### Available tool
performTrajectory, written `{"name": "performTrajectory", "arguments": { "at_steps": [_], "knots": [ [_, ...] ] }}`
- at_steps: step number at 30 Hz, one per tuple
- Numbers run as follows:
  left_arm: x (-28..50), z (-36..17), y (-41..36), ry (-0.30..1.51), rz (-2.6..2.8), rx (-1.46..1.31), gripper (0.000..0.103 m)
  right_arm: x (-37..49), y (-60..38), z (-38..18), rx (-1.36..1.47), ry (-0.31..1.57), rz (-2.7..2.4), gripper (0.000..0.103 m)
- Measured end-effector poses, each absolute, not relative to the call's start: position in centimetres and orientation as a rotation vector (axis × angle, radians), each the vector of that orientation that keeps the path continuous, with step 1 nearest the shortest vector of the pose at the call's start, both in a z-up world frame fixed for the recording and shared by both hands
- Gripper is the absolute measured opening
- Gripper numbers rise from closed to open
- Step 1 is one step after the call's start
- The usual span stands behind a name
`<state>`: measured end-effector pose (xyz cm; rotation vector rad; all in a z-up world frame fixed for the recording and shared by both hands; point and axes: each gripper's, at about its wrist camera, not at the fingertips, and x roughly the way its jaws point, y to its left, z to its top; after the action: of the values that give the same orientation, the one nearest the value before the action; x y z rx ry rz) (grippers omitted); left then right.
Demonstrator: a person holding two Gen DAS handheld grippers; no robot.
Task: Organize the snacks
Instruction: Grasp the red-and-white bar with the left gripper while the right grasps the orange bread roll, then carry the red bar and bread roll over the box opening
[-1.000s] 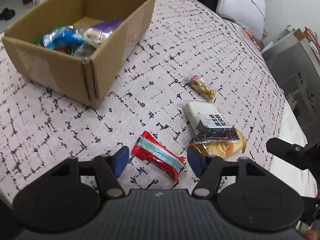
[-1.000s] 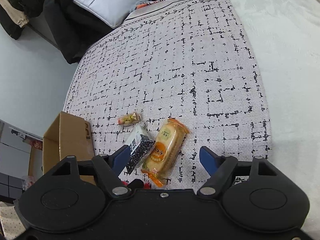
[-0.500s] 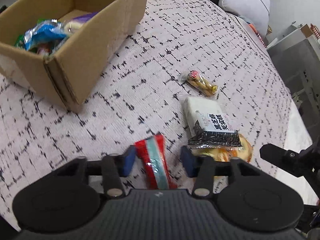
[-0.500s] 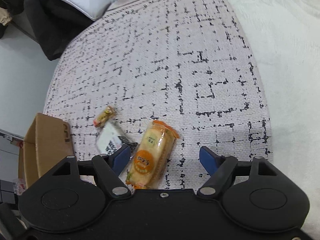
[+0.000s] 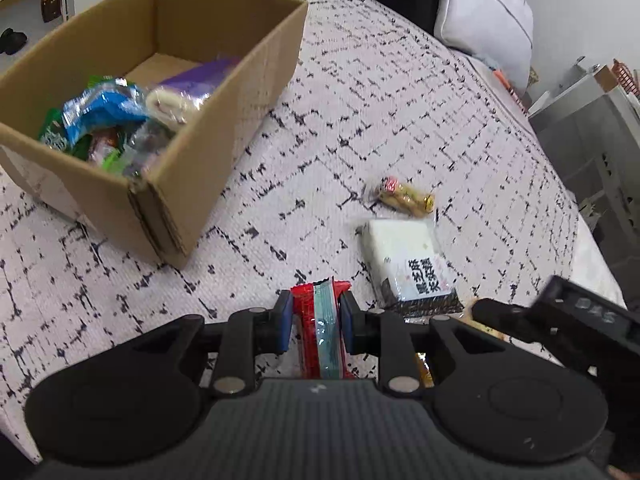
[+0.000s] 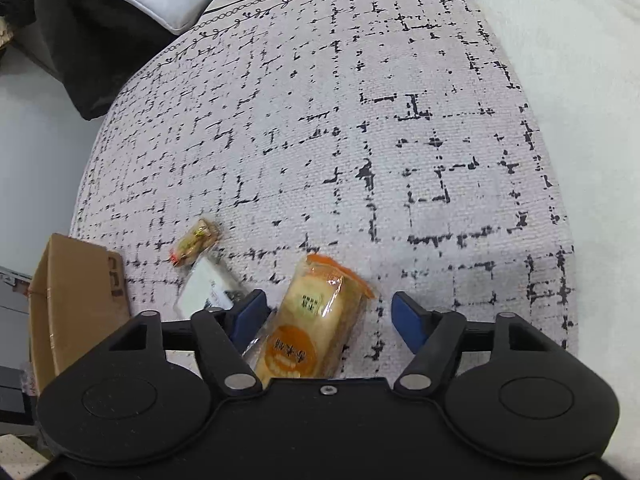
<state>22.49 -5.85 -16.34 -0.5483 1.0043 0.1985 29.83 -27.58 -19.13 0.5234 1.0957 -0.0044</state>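
My left gripper (image 5: 314, 320) holds a red snack packet with a pale blue stripe (image 5: 322, 344); its jaws are closing and both blue pads press the packet's sides. The open cardboard box (image 5: 224, 92) holding several snacks stands up and to the left of it. My right gripper (image 6: 326, 312) straddles an orange cracker packet (image 6: 312, 328); its jaws are closing, with a gap left at the right pad. A white and black packet (image 5: 412, 264) and a small yellow snack (image 5: 404, 196) lie on the patterned bedcover between the grippers and the box.
A pale pillow (image 5: 488, 20) and dark clothing (image 6: 80, 40) sit at the bed's far end. A white blanket (image 6: 580, 80) covers the right side. The bed edge drops off beyond the snacks, with a grey cabinet (image 5: 600, 128) beside it.
The left jaws narrowed onto the red packet, which turned lengthwise between them. The right gripper came down over the orange packet and its jaws began narrowing.
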Motion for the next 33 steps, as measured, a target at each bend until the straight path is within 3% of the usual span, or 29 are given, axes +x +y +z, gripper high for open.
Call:
{"name": "performTrajectory", "arguments": {
  "at_steps": [2, 5, 33],
  "knots": [
    [22.3, -15.9, -5.5, 0.998, 0.196, -0.552, 0.024, 30.1, -27.4, -19.0, 0.507, 1.076, -0.013, 0.04],
    [21.9, -15.1, -5.1, 0.988, 0.193, -0.555, 0.024, 29.7, -27.6, -18.7, 0.55, 1.075, 0.02, 0.035],
    [19.0, -7.8, -1.9, 0.836, 0.145, -0.519, 0.024, 25.1, -26.2, -10.6, 0.59, 0.827, 0.218, 0.034]
  ]
}}
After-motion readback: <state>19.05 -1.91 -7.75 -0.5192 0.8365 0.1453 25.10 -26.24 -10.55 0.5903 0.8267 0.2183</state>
